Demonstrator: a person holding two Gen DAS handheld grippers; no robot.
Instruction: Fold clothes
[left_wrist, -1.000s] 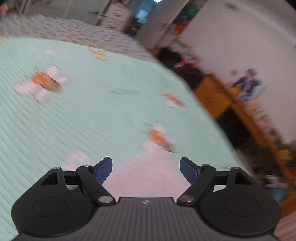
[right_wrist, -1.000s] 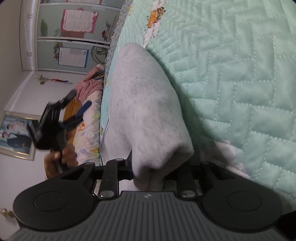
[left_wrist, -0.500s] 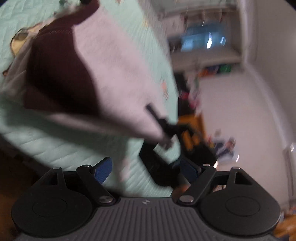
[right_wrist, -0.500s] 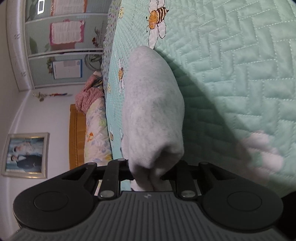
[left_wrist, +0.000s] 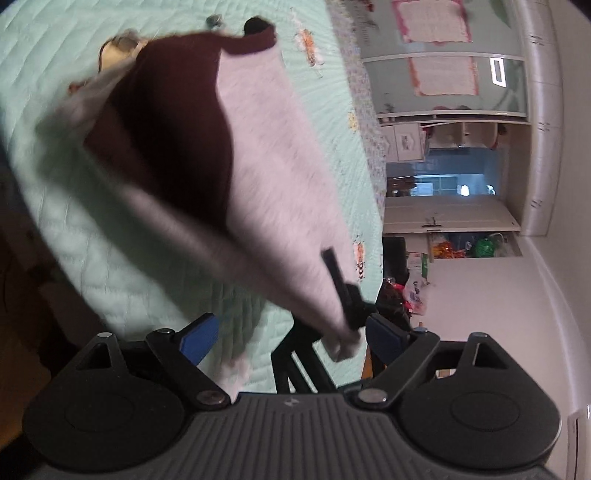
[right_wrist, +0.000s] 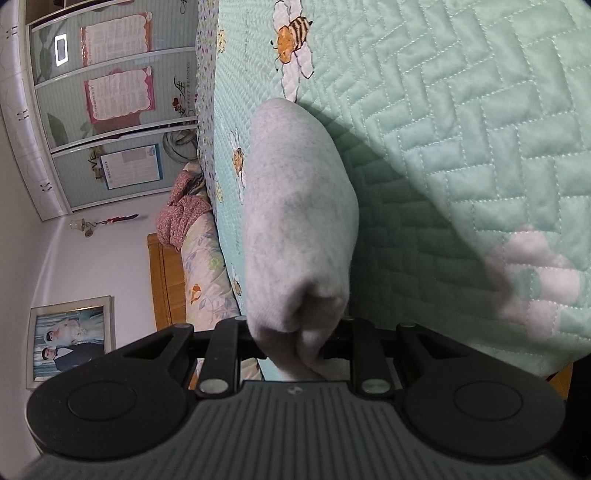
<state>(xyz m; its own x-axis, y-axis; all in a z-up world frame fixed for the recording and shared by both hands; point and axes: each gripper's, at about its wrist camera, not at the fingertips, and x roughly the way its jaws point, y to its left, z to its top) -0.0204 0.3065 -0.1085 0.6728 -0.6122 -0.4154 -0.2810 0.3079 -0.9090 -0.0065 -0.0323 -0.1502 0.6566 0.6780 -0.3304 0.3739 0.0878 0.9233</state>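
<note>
The right gripper is clenched on a bunched corner of the grey garment, the cloth pinched between its closed jaws and rising away from it in a thick roll over the mint quilted bedspread. The left gripper is released, its blue pads spread wide and holding nothing.

In the left wrist view the garment hangs stretched in the air above the bedspread, grey outside with a dark maroon inner face showing on its left. Its near corner ends at the right gripper, seen as a dark bar just beyond the left gripper's spread pads. The far end of the garment lies toward the top of the bed; whether it touches the quilt there is blurred.

The bed's right edge runs close past the garment, with wardrobe doors and an open doorway beyond. To the left and near, the bedspread drops off into dark floor.
</note>
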